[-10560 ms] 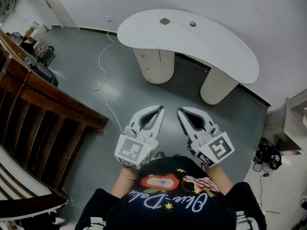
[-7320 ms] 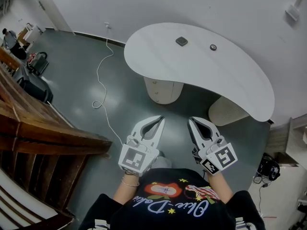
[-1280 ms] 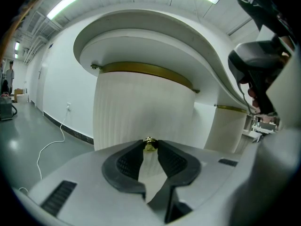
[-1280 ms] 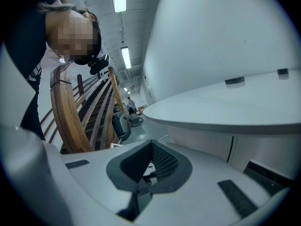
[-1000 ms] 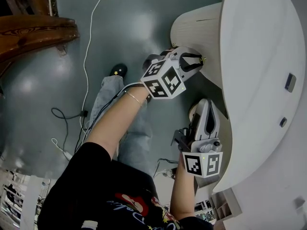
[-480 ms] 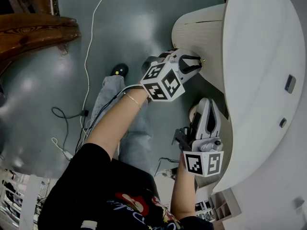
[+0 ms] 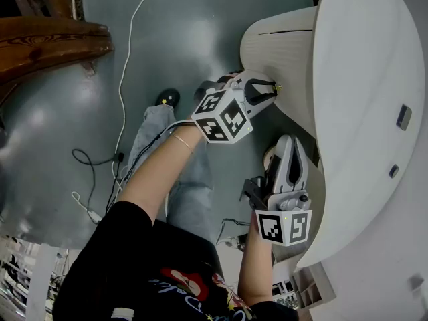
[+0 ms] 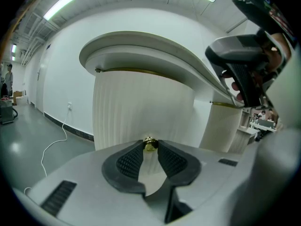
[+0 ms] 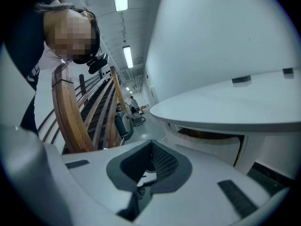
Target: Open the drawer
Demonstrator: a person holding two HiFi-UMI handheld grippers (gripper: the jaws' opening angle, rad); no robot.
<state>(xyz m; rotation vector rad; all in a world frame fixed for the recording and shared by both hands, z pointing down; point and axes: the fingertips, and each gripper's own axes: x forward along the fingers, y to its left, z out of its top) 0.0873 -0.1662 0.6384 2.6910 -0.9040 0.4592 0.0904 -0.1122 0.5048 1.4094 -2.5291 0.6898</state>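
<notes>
Left gripper [image 7: 271,87] extended, jaws apparently pinching the brass knob [image 8: 150,144]; right gripper [image 7: 292,141] held back, jaws closed.

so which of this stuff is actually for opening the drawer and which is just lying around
For the job: left claw, brass knob, ribbed drawer pedestal.

Lying about: right claw (shut, idle), white floor cable, small dark block and dark stud on the desktop, wooden railing.

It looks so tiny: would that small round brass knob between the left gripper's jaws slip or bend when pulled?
Probably stiff: the small round brass knob looks like solid metal fixed to the ribbed cream pedestal. It may slip: shiny, rounded, caught only at the tips of the textured black pads.
</notes>
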